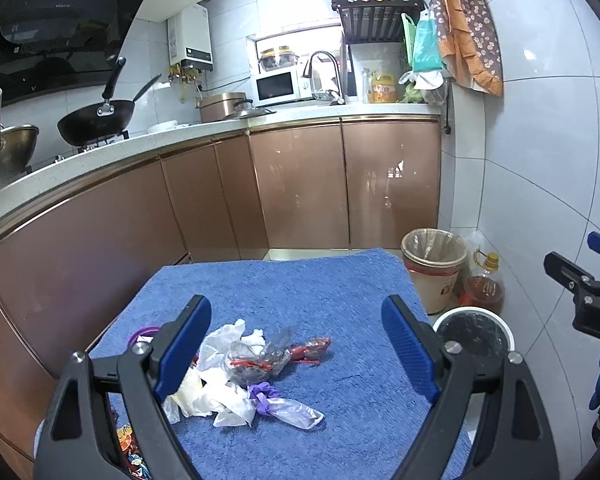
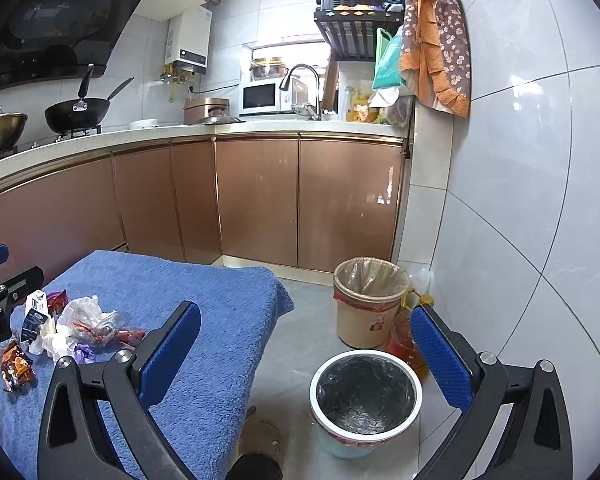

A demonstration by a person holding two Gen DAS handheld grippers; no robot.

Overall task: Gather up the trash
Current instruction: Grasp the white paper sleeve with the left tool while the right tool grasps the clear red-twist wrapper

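No trash is yet collected: both left tongs (image 1: pixel 296 344) and right tongs (image 2: pixel 304 352) are held apart and empty, the trash pile (image 1: pixel 244 368) lying beneath the left, the black-lined bin (image 2: pixel 366 396) below the right.

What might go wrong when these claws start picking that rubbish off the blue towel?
The pile of trash is thin, tangled plastic and tissue, so the open left gripper may lift several scraps and shed some. The black-lined bin stands on the floor off the blue towel's edge, so pieces could fall during the carry. A second lined bin stands nearby; trash might go in the wrong one.
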